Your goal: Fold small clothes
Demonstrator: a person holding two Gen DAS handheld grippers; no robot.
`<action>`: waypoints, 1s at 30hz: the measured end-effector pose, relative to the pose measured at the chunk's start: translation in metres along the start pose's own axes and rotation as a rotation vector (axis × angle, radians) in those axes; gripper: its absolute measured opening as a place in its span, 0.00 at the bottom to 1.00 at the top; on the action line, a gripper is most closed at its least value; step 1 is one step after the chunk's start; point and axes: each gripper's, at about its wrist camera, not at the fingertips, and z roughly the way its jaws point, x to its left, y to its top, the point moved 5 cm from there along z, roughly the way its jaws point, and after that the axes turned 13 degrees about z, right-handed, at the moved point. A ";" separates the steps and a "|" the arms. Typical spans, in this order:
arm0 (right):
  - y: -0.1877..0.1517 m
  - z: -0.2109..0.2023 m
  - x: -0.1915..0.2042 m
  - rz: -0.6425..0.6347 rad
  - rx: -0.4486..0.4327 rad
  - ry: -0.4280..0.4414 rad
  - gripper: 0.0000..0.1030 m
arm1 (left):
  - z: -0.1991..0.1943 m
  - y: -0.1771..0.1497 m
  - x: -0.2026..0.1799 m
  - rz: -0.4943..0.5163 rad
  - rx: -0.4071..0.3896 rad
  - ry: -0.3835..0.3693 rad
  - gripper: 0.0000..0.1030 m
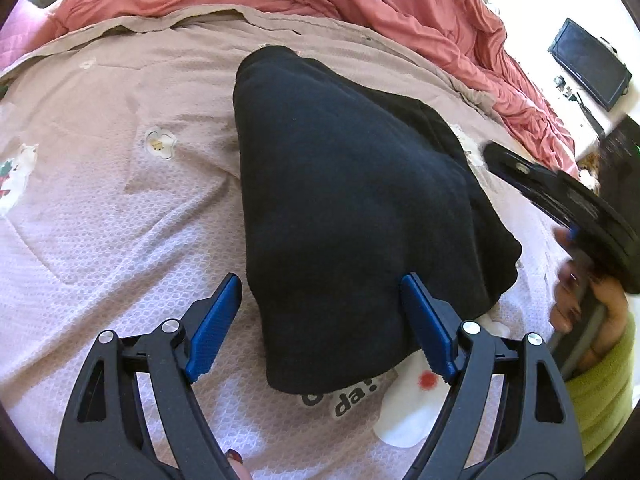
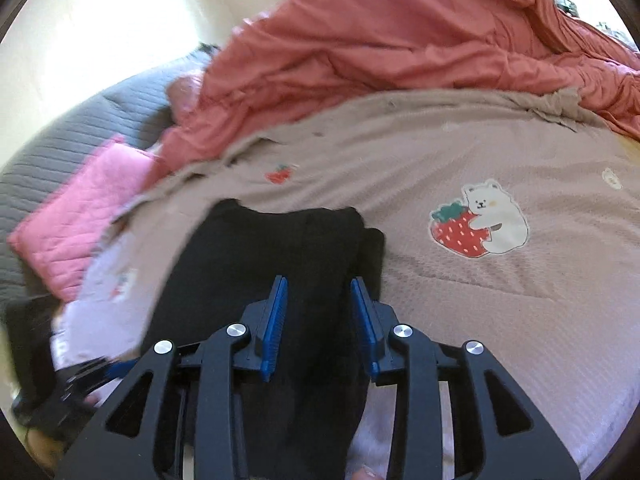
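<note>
Black garment (image 1: 352,184), one in number, lies folded into a rough wedge on the bed's mauve patterned blanket (image 1: 120,208), near the front edge of the bed. Its cloth looks soft, thick and limp, light enough for one gripper yet prone to sag and unfold if lifted by a single layer; hold is best taken at a hem or corner with all layers pinched together. In the left wrist view the left gripper (image 1: 320,320) stands with its fingers (image 1: 218,320) spread wide, straddling the narrow near end of the garment without pressing it. In the right wrist view the right gripper (image 2: 318,320) has its fingers partly apart over the dark cloth, a clear gap between the pads; whether the fabric beneath is touched is hard to judge, as this view is blurred. Two grippers are counted. One coral duvet (image 2: 400,40) is heaped behind the blanket, and one pink pillow (image 2: 80,220) lies at its left.
</note>
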 end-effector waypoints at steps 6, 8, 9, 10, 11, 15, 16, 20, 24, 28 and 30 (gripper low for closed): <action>-0.037 -0.022 0.017 -0.148 0.057 0.050 0.34 | -0.001 -0.008 0.003 -0.011 0.005 0.004 0.72; -0.045 -0.019 0.020 -0.179 0.076 0.045 0.38 | -0.002 -0.009 0.003 -0.014 0.006 0.005 0.72; -0.048 -0.017 0.021 -0.183 0.081 0.036 0.38 | -0.003 -0.009 0.003 -0.012 0.007 0.009 0.72; -0.049 -0.014 0.020 -0.179 0.092 0.034 0.38 | -0.004 -0.009 0.003 -0.009 0.007 0.013 0.72; -0.049 -0.011 0.020 -0.173 0.099 0.037 0.38 | -0.005 -0.009 0.003 -0.008 0.008 0.017 0.72; -0.052 0.000 0.016 -0.154 0.134 0.015 0.42 | -0.007 -0.009 0.004 -0.007 0.012 0.026 0.72; -0.053 0.002 0.015 -0.148 0.141 0.011 0.42 | -0.008 -0.010 0.005 -0.009 0.012 0.027 0.72; -0.056 0.004 0.012 -0.127 0.151 0.007 0.42 | -0.009 -0.011 0.006 -0.012 0.012 0.030 0.72; -0.060 0.003 0.015 -0.116 0.162 0.019 0.37 | -0.010 -0.012 0.006 -0.013 0.011 0.034 0.72; -0.064 0.002 0.018 -0.120 0.163 0.011 0.22 | -0.014 -0.014 0.005 -0.013 0.011 0.041 0.72; -0.064 0.000 0.017 -0.095 0.160 0.019 0.20 | -0.016 -0.013 0.006 -0.010 0.008 0.046 0.72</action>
